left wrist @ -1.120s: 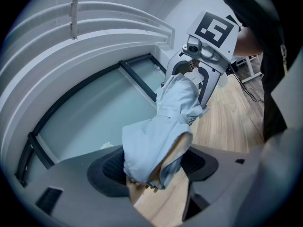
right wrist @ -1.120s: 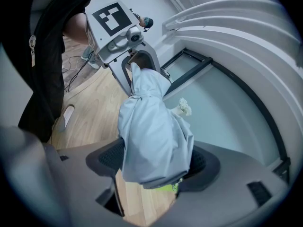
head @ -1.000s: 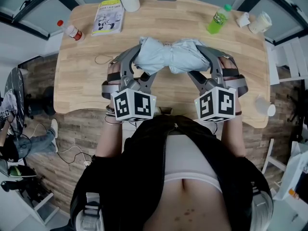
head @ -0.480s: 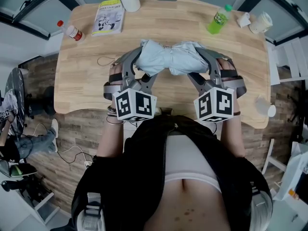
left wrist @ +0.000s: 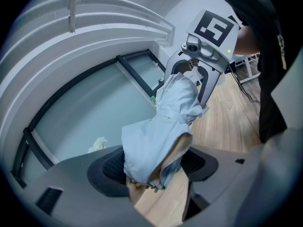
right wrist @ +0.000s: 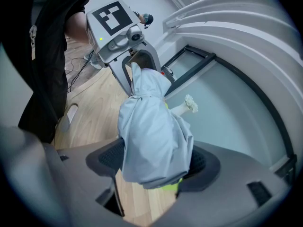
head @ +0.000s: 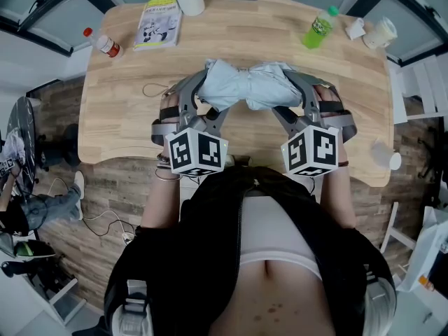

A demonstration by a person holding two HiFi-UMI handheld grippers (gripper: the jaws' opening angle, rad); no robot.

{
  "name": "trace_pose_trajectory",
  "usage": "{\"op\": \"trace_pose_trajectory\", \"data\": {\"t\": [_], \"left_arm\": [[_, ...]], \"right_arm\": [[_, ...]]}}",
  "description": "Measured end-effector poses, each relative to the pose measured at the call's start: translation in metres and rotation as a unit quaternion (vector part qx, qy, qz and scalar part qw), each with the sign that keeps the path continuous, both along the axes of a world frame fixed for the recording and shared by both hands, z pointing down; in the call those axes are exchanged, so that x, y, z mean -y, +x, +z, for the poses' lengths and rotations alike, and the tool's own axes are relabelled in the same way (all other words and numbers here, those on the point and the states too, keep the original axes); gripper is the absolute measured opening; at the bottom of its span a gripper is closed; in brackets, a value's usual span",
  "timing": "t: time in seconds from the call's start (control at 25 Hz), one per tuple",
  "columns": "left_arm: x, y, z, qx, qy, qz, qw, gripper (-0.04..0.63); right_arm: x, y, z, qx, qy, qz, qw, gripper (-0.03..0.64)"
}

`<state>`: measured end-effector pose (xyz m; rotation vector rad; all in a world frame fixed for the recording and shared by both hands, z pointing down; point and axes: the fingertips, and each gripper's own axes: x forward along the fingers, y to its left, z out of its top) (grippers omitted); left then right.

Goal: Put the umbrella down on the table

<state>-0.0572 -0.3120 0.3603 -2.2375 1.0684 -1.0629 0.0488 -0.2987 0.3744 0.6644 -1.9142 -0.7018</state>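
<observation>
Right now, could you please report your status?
Left gripper and right gripper shut on folded pale-blue fabric umbrella. Over light wooden table, contact unclear. Green plastic bottle stands apart.

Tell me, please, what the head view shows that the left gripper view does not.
Only the head view: the booklet and the red-capped bottle on the table's far left. Only the left gripper view: the left gripper, its jaws shut on one end of the umbrella, close up. Both: the folded pale blue umbrella, the right gripper holding its other end, and the wooden table.
</observation>
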Motion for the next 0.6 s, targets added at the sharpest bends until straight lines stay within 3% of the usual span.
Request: {"op": "trace_pose_trajectory", "data": {"t": [0.6], "left_arm": [[-0.002,0.001,0.014,0.006,-0.017,0.001,0.9998,0.325]], "right_arm": [[-0.002,0.0,0.014,-0.003,-0.017,0.0,1.0,0.359]]}}
